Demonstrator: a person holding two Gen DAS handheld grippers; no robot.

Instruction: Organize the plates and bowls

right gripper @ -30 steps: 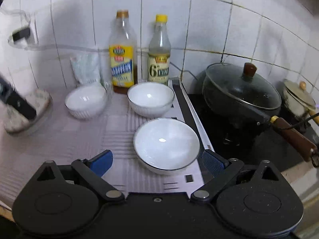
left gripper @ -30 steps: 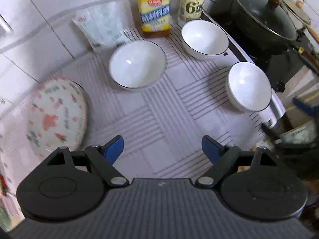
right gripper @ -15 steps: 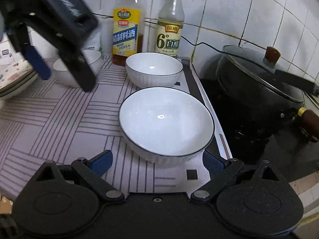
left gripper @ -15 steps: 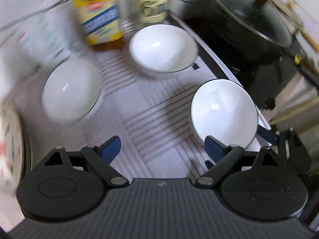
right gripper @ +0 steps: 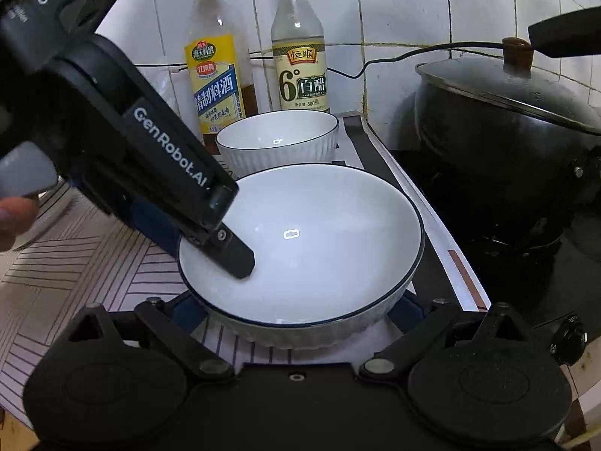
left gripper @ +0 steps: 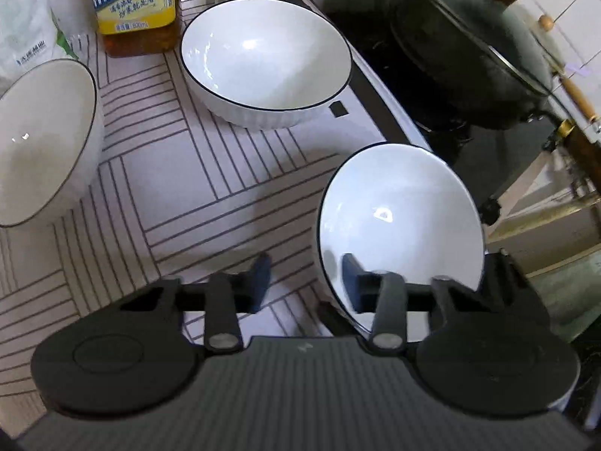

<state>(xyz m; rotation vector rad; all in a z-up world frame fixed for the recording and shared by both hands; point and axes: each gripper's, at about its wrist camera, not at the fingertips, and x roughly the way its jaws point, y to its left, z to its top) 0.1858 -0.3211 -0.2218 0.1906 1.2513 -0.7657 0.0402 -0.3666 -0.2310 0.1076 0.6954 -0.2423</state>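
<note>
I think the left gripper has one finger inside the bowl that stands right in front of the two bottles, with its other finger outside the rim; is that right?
Not quite. The left gripper straddles the rim of the nearer bowl, with one finger inside and the other outside. Nothing touches the back bowl, the one in front of the bottles. The right wrist view shows this plainly.

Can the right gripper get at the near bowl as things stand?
Probably yes. The right gripper is open, its fingers either side of the near bowl. The left gripper already straddles that bowl's rim, which might crowd it.
</note>
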